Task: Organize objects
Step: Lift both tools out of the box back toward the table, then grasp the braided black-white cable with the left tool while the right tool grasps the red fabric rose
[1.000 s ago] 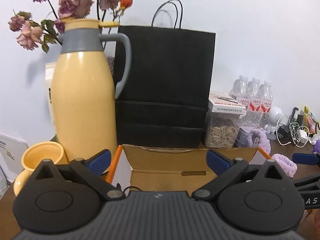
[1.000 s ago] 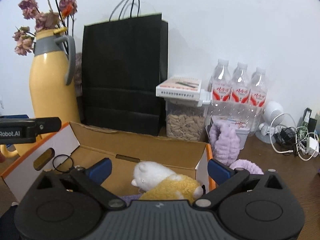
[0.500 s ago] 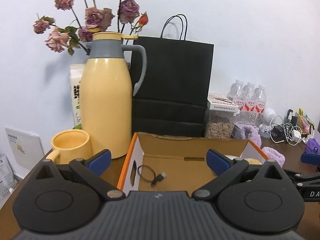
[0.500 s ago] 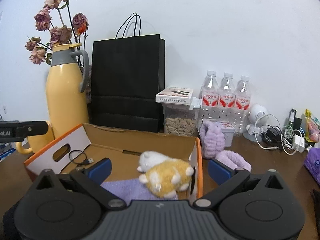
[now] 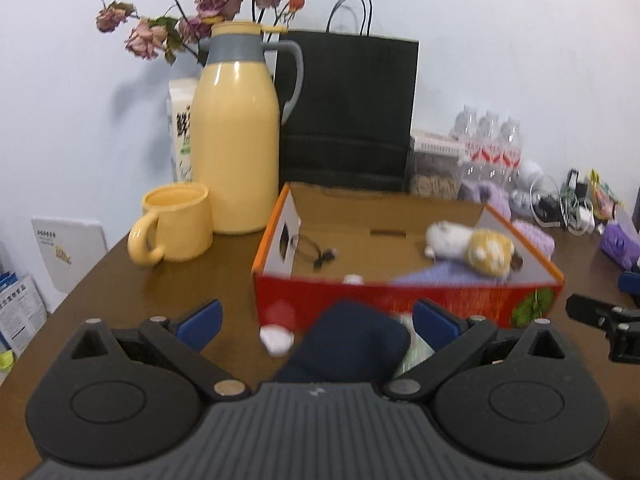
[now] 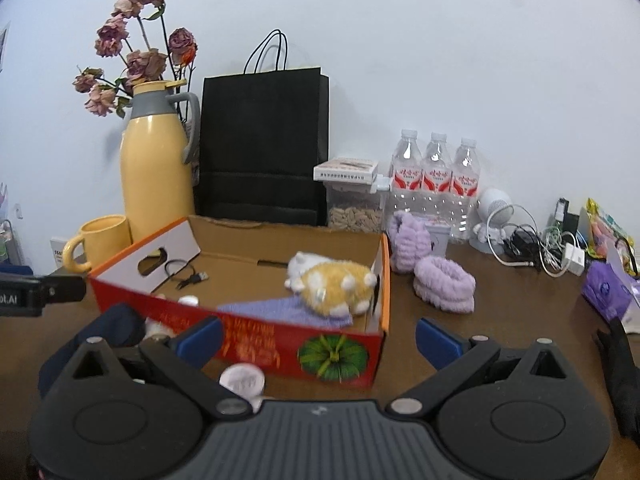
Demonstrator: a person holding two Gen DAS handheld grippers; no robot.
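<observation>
Red cardboard box (image 6: 256, 336) sits mid-table (image 6: 500, 320), plush hamster (image 6: 332, 286) and black cable (image 6: 186, 274) lying inside. Navy cloth (image 5: 352, 344) just in front of it, between my left gripper (image 5: 316, 320) fingers. Both my grippers spread wide, empty; right gripper (image 6: 318, 334) fronts the box.

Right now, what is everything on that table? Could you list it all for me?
Cardboard box: one, red front, table centre.
Plush toy: one, orange-white, inside box, right.
Cable: one, black, inside box, left.
Cloth: one, lilac, under the toy.
Thermos jug: one, yellow, back left.
Mug: one, yellow, beside jug.
Dried roses: one bunch, pink, behind jug.
Paper bag: one, black, behind box.
Water bottles: three, clear, back right.
Scrunchies: two, lilac, right of box.
Left gripper: fingers open.
Right gripper: fingers open.
</observation>
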